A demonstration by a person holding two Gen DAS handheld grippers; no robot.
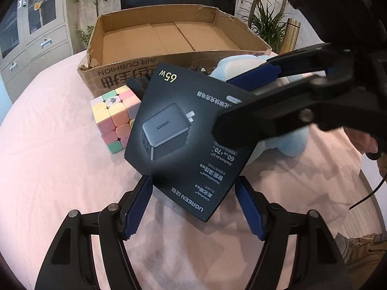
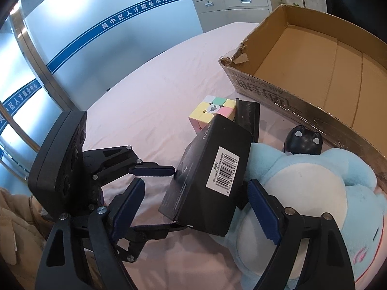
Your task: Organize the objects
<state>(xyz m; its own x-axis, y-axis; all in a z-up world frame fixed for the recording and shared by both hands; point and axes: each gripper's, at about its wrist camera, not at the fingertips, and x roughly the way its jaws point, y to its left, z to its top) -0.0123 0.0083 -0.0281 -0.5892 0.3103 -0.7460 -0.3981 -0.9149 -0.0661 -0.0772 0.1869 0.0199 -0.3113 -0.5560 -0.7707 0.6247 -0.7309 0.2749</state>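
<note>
Bright, even daylight from glazed wall (image 2: 72, 36); soft shadows on pink worktop (image 1: 60, 169); sheen on black box (image 1: 183, 130); strong fisheye bending, dark vignette at corners; near tool arm blurred

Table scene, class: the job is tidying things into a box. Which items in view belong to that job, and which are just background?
Part of the job:
charger box
puzzle cube
blue plush toy
cardboard box
left gripper
right gripper

Just background:
cabinets
potted plants
pink tablecloth
glass wall
</note>
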